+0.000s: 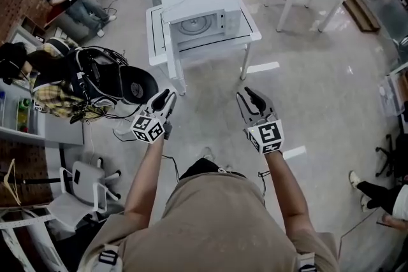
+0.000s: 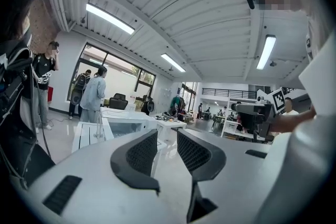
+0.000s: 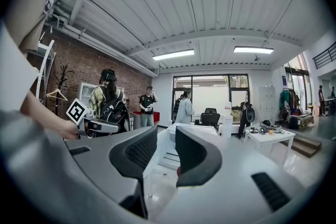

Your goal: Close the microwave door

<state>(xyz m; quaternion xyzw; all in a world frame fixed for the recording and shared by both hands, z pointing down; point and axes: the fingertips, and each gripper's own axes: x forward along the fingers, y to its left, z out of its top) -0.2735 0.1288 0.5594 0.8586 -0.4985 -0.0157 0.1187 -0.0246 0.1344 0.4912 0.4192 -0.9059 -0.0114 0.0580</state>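
The left forearm (image 1: 144, 176) and right forearm (image 1: 286, 190) reach forward side by side, holding the left gripper (image 1: 167, 95) and right gripper (image 1: 246, 93) about level and apart, each empty, jaws drawn together to a narrow slit, apparently shut.

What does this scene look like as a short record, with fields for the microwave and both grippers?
microwave: on the white table
microwave front: looks open, turntable in plain view
left gripper: fingers together, empty, well short of the microwave
right gripper: fingers together, empty, well short of the microwave
task status: nothing touches the microwave yet
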